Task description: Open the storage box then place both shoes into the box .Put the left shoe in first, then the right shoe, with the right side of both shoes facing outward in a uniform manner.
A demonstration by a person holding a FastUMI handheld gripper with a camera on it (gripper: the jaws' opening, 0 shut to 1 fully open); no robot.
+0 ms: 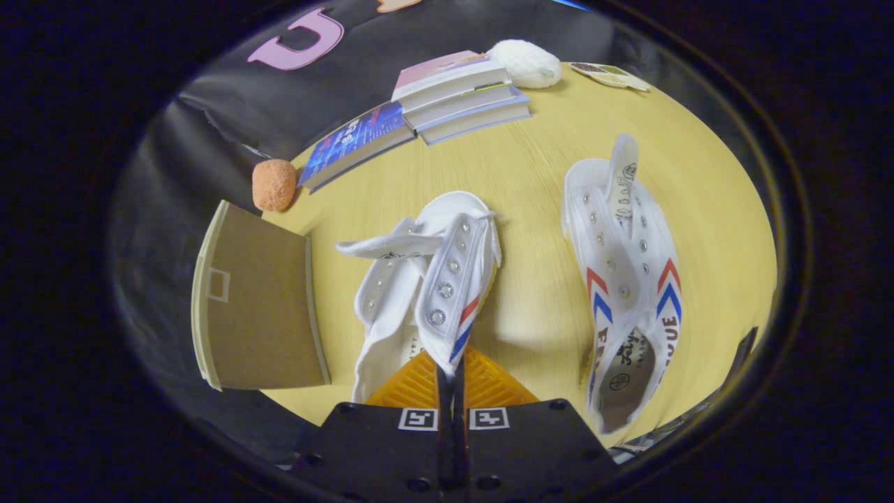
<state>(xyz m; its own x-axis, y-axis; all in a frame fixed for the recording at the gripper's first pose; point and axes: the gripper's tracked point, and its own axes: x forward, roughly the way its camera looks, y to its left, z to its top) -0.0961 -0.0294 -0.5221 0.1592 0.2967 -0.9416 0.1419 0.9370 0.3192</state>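
My gripper (451,374) is shut on the right side wall of a white canvas shoe (426,279) with red and blue stripes. That shoe hangs tilted just ahead of the fingers, its tongue flopped to the left and its heel end by the fingers. A second white shoe (625,279) with red and blue chevrons lies flat on the yellow table (531,175) to the right, toe pointing away. Left of the held shoe stands the storage box (258,307), its brown cardboard lid raised open at the table's edge.
A stack of books (454,94) lies at the far side of the table. A white fluffy ball (525,64) rests behind it and an orange ball (274,184) beside the leftmost book. A small card (609,75) lies at the far right.
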